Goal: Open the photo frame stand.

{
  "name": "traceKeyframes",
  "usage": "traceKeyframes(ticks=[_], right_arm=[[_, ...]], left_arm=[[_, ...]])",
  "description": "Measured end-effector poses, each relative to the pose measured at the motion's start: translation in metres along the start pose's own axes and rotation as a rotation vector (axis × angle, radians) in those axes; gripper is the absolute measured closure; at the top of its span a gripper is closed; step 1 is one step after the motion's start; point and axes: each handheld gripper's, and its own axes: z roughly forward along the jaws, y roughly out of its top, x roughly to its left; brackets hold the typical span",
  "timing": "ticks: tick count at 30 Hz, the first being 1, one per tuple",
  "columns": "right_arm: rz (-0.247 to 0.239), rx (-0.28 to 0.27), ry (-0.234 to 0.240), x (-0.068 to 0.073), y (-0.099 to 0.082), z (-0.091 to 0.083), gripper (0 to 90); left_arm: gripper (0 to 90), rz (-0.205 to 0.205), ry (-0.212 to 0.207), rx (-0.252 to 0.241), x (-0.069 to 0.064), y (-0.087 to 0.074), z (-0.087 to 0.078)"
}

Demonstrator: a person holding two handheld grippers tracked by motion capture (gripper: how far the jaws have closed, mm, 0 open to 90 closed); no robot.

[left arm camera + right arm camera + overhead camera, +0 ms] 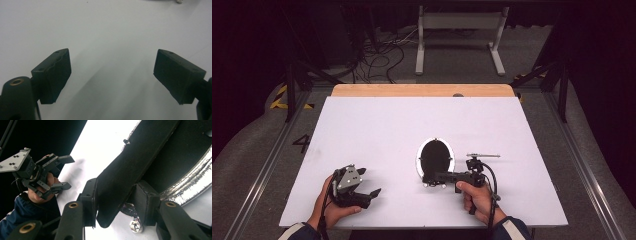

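Note:
An oval object (435, 157) with a black middle and a shiny silver rim (192, 182) lies on the white table (377, 125), right of centre. My right gripper (435, 178) is at its near end and is shut on a flat black strut (135, 165) of it, which the right gripper view shows between the pads of that gripper (115, 202). A small silver ball (136, 226) sits under the strut. My left gripper (369, 181) rests at the near left, held in a hand, open and holding nothing (112, 75). In the right gripper view the left gripper (70, 172) is farther off.
A wooden strip (422, 90) runs along the table's far edge. Beyond it on the floor stand a white metal frame (459, 22) and loose cables (377, 60). Dark rails flank the table on both sides.

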Motion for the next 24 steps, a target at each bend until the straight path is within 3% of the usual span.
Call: traceKeyframes(ticks=[4, 5, 6, 8, 13, 16, 21, 23, 24], right_arm=[[0.024, -0.009, 0.011, -0.003, 0.003, 0.003, 56.9], [0.028, -0.015, 0.007, -0.005, 0.006, 0.004, 56.8], [0.028, -0.015, 0.007, -0.005, 0.006, 0.004, 56.8], [0.035, -0.013, 0.017, -0.006, 0.009, 0.007, 57.1], [0.02, -0.015, 0.018, -0.008, 0.009, 0.008, 60.8], [0.017, -0.016, 0.02, -0.009, 0.009, 0.008, 61.6], [-0.041, -0.024, 0.025, -0.009, 0.009, 0.01, 62.5], [-0.121, -0.026, 0.017, -0.004, 0.009, 0.01, 62.8], [-0.121, -0.026, 0.017, -0.004, 0.009, 0.01, 62.8]], left_arm=[[15.4, 0.011, -0.014, -0.006, 0.002, 0.008, 0.005], [15.3, 0.003, -0.028, -0.048, 0.005, 0.013, 0.004], [15.3, 0.003, -0.028, -0.048, 0.005, 0.013, 0.004], [15.4, -0.025, -0.047, -0.097, 0.01, 0.021, 0.005], [16.0, -0.072, -0.084, -0.104, 0.016, 0.032, 0.019], [16.2, -0.076, -0.121, -0.094, 0.017, 0.042, 0.033], [16.2, -0.076, -0.171, -0.083, 0.014, 0.057, 0.056], [16.5, -0.093, -0.197, -0.087, 0.013, 0.064, 0.066], [16.5, -0.093, -0.197, -0.087, 0.013, 0.064, 0.066]])
